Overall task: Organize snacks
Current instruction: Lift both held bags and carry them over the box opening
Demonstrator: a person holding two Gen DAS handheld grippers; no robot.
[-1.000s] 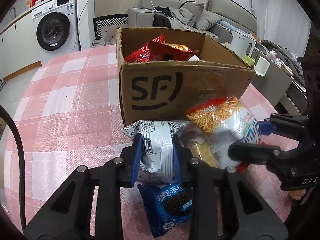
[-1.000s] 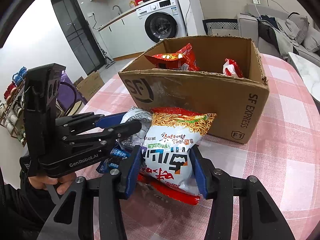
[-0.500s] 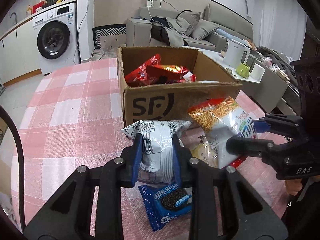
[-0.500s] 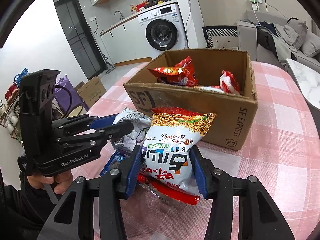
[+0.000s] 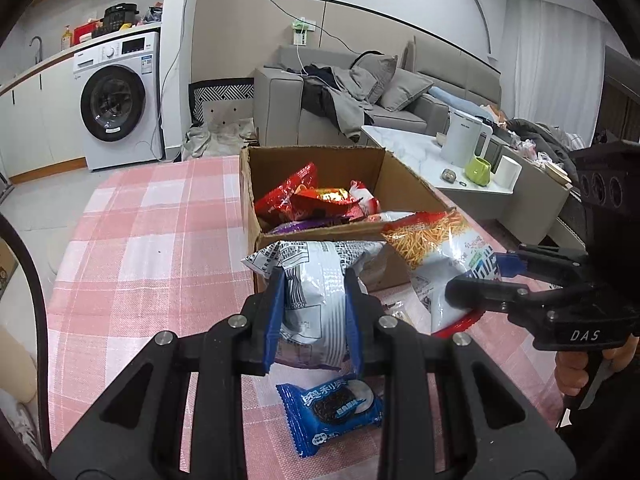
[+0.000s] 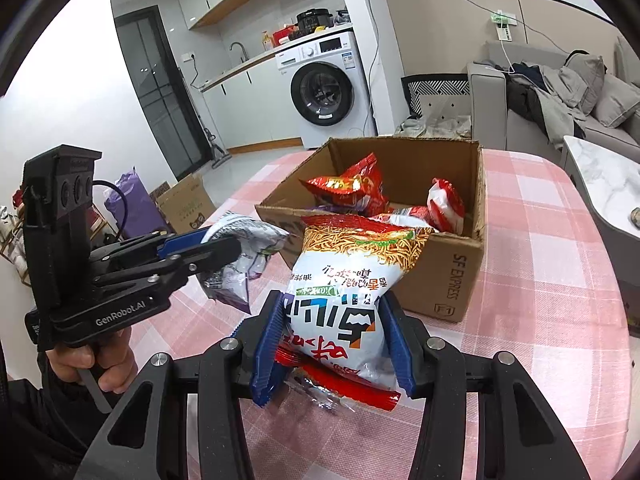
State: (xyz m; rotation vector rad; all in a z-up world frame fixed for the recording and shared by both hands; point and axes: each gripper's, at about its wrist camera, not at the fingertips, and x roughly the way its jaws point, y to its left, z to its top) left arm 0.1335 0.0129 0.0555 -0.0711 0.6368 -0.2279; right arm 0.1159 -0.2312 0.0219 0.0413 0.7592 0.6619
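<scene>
1. A cardboard box [image 5: 404, 190] stands open at the centre of both views on a table with a pink checked cloth [image 5: 160, 240]. Red snack packets [image 5: 304, 200] lie inside it.
2. In the left wrist view a blue cookie packet [image 5: 332, 412] lies flat on the cloth at lower centre, below the fingers and clear of the box.
3. Behind the table, a white washing machine [image 5: 118, 104] sits at upper left of that view, a grey sofa [image 5: 400, 92] at upper centre, and a white kettle [image 5: 466, 142] with a green cup [image 5: 478, 171] at upper right.
4. The left gripper [image 5: 314, 314] clamps a grey-and-white snack bag [image 5: 316, 276] between its blue pads; the bag hangs in front of the box's near wall, hiding part of it.
5. The right gripper [image 6: 334, 340] grips a white noodle-snack bag [image 6: 344, 280] with an orange noodle picture on top; the bag covers the box's near corner in the right wrist view.
6. A hand [image 6: 94, 364] at lower left of the right wrist view holds the left gripper's handle.
7. The box's side reads "SF EXPRESS". The left gripper's body reads "GenRobot.AI"; the right one's reads "DAS". The noodle bag's large print appears upside down.
</scene>
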